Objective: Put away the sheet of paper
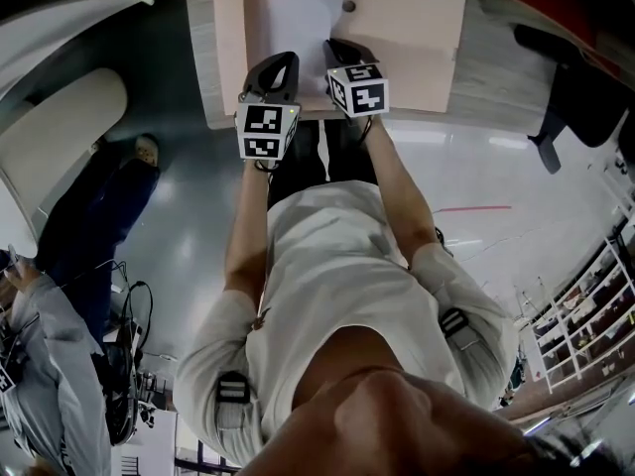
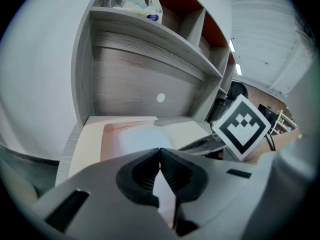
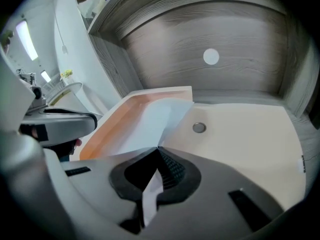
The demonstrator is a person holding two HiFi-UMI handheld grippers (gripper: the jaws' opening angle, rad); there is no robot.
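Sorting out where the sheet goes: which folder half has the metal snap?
The right half, the pale cream one: the snap sits near its inner edge. The left half is pinker, with the sheet over it.

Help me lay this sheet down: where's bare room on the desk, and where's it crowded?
Free: the folder on its right flap, between the sheet and the bare desk strip, apart from its snap button. Crowded: the near edge, where the left gripper and right gripper both clamp the sheet.
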